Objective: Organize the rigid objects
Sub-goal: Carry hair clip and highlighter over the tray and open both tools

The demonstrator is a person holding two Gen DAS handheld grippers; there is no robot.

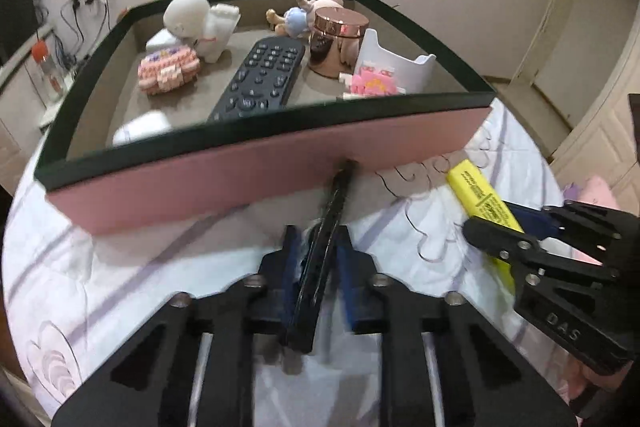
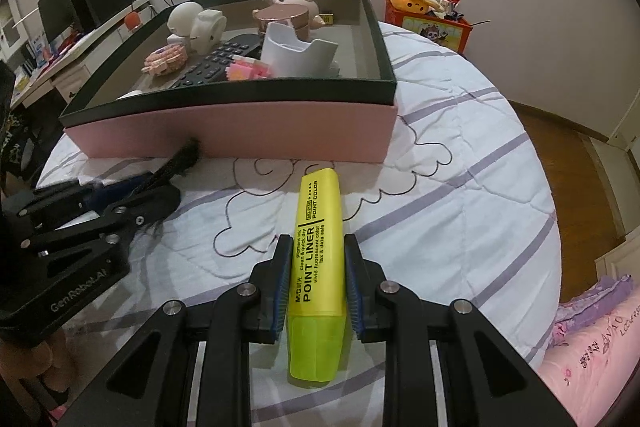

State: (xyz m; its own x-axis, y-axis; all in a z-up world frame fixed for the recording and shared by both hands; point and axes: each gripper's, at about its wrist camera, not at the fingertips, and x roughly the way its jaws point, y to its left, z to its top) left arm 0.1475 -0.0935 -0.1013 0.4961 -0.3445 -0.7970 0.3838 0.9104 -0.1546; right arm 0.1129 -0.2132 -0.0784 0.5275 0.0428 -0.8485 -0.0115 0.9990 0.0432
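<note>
1. Left tongs (image 1: 316, 247) are clenched on a slim black comb-like stick (image 1: 334, 201), its tip touching the near wall of the pink cardboard box (image 1: 280, 163) on the bed.
2. Right tongs (image 2: 316, 283) grasp the yellow plastic highlighter (image 2: 318, 227).
3. Judged next: lift both over the dark rim.

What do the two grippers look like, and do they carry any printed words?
Both grippers are black, with angular fingers that have triangular cut-outs, silver round screw heads at the joints, and blue ribbed pads inside the fingertips. The left gripper carries pale lettering "GenRobot.AI" on its side. The right gripper shows the letters "DAS" on its side. No cables or sleeves are visible.
</note>
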